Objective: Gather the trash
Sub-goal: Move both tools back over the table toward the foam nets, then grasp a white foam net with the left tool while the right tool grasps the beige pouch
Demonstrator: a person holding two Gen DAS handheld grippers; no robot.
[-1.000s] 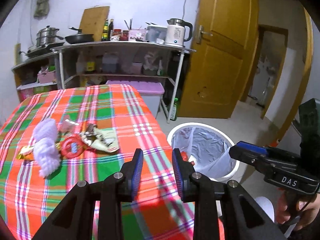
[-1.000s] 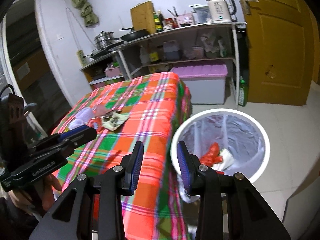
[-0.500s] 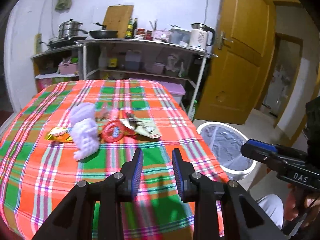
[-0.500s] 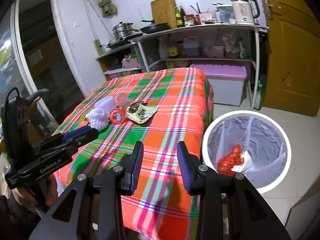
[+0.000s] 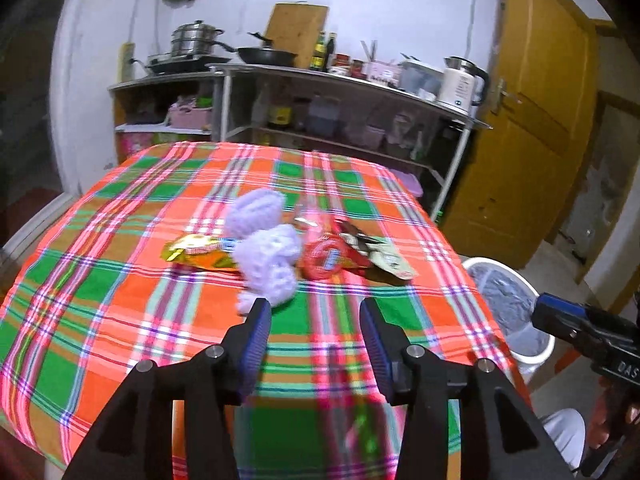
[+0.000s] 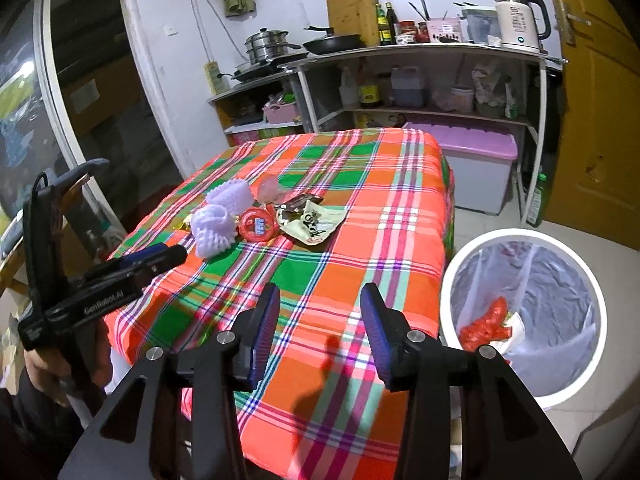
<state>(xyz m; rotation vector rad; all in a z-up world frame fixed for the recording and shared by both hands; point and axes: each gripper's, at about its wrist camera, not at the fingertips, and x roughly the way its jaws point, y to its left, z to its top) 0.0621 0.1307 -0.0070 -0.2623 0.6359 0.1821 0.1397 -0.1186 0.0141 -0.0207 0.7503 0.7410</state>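
Left gripper (image 5: 314, 330) and right gripper (image 6: 318, 320): jaws released, empty. Trash pile (image 6: 260, 220) mid-frame on the table (image 6: 360, 240); bin (image 6: 524, 320) lower right.

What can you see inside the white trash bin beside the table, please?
Inside the white trash bin, a grey liner holds red crumpled trash and a white scrap. Anything beneath them is hidden.

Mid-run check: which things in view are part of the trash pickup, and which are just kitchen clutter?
Job:
purple foam nets
red round wrapper
yellow snack packet
beige wrapper
white bin, already holding red trash

Clutter:
kettle
frying pan
steamer pot
purple-lidded storage box
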